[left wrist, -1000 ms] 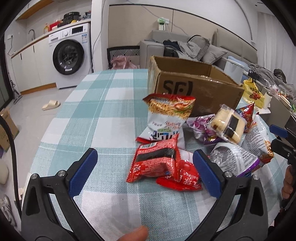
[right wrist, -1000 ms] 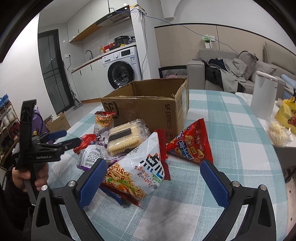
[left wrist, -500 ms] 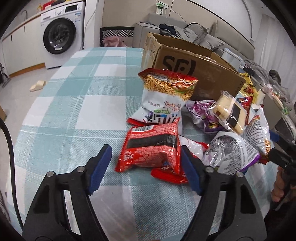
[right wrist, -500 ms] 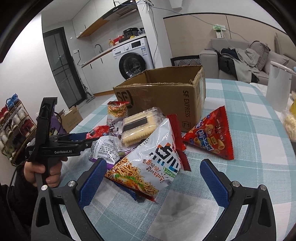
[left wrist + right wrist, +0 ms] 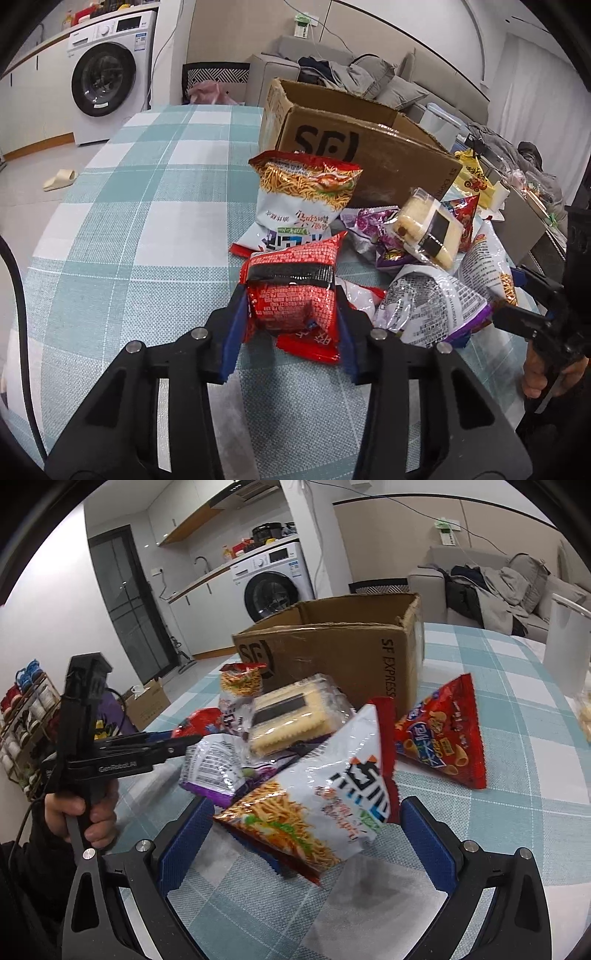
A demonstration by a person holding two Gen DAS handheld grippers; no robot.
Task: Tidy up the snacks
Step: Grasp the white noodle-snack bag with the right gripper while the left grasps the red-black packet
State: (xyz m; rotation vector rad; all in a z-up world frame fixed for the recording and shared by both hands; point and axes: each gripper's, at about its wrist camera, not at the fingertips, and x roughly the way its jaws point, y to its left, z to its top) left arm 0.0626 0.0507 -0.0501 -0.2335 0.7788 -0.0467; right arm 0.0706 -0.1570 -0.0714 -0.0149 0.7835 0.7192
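Behind the surface (image 5: 155, 206), which wears a teal-and-white checked cloth, I can see a washing machine (image 5: 107, 81) against the far wall, a grey sofa (image 5: 354, 77) heaped with clothes, and a lone slipper on the tiled floor. Near the middle of the cloth stands an open cardboard box (image 5: 369, 155); from what I can see of its inside, nothing has gone in, so I judge the sorting has barely begun. Every snack lies in a loose pile in front of the box: a noodle-snack bag (image 5: 303, 199) leaning up, a clear-wrapped biscuit pack (image 5: 428, 229) on top of purple wrappers, a white bag with small print (image 5: 424, 302), and, in the right wrist view, a red chip bag (image 5: 443, 734) lying alone beside the box. My left tool (image 5: 291, 317) has just been closing and now pinches the red packet (image 5: 295, 288) at the near edge of the pile, its pads pressing both sides and crumpling the foil. My right tool (image 5: 299, 834) stands spread wide, its pads on either side of another noodle-snack bag (image 5: 317, 801) without pressing it. All the packets still have to go wherever they belong, probably the box.
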